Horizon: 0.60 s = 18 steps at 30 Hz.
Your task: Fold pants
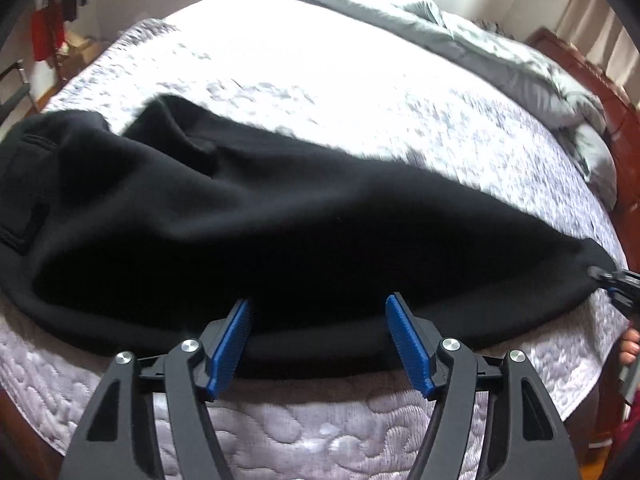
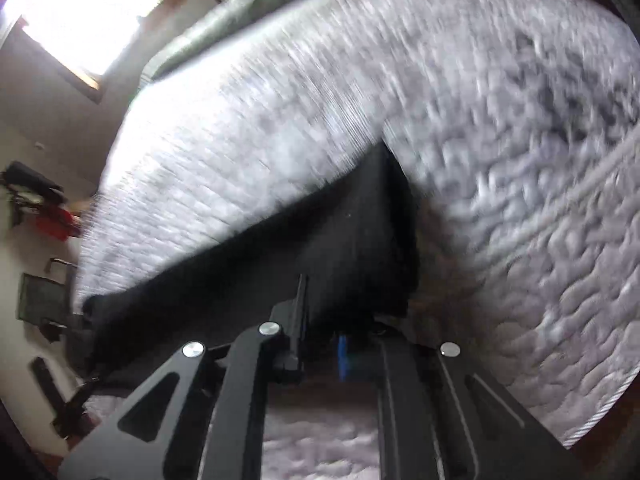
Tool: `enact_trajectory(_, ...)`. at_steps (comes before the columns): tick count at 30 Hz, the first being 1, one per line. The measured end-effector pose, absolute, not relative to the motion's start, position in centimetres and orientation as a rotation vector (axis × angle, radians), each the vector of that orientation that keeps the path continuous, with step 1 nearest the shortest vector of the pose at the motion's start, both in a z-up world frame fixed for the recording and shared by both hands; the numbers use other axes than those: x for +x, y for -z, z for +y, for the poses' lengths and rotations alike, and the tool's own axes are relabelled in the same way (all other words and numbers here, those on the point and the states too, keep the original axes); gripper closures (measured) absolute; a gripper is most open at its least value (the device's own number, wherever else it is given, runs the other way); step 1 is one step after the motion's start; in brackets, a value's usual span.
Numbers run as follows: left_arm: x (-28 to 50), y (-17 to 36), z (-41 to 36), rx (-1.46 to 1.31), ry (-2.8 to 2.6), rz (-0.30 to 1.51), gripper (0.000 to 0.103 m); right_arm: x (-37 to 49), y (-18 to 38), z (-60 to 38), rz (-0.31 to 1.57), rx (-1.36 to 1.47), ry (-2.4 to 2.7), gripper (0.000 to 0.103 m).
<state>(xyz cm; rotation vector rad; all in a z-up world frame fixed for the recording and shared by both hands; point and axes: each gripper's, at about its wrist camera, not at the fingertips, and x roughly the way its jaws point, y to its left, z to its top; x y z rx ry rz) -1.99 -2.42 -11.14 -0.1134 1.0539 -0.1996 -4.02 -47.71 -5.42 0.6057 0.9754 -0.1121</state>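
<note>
**Mia:** Where are the pants (image 1: 256,216)?

**Dad:** On the bed (image 1: 320,432), near its front edge. They are black and lie in a long strip from side to side. They look doubled over, one leg on the other, but the cloth is so dark I can't be sure.

**Mia:** What is the left gripper (image 1: 318,340) doing?

**Dad:** Its blue jaws are wide apart. The near edge of the pants sits between them, but nothing is pinched.

**Mia:** And the right gripper (image 2: 320,340)?

**Dad:** Its jaws are close together at one end of the pants. That picture is blurry, but it looks like they pinch the cloth.

**Mia:** Are we almost done?

**Dad:** Not yet, I think. The strip has yet to be folded end to end into a small pile.
</note>
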Motion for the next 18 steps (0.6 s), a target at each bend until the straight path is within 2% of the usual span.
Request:
enact_trajectory(2, -2.1, 10.6, -1.7, -0.085, 0.163, 1.011, 0.034, -5.5, 2.9, -48.2, 0.9, 0.614, 0.098, 0.094)
enact_trajectory(5, -1.6, 11.7, -0.5, -0.047, 0.118, 1.025, 0.034, -6.7, 2.7, -48.9, 0.906, 0.594, 0.182, 0.094)
enact_trajectory(9, -1.7, 13.7, -0.3, -0.012, 0.124, 1.042, 0.032, -6.7, 9.8, -49.7, 1.118, 0.601, 0.299, 0.093)
enact_trajectory(11, -2.0, 13.6, -0.8, 0.026, 0.136, 1.04, 0.03, -6.6, 10.6, -49.4, 1.102, 0.575, 0.302, 0.092)
enact_trajectory(15, -2.3, 12.6, 1.1, -0.065, 0.168, 1.062, 0.03, -6.8, 7.2, -48.0, 1.118, 0.475, 0.359, 0.072)
enact_trajectory(17, -2.3, 11.8, 2.6, -0.087, 0.16, 1.06, 0.03, -7.2, 5.2, -47.1, 1.128, 0.414, 0.421, 0.071)
enact_trajectory(18, -2.3, 11.3, 3.2, -0.084, 0.152, 1.055, 0.03, -7.3, 3.8, -45.9, 1.12, 0.339, 0.462, 0.066)
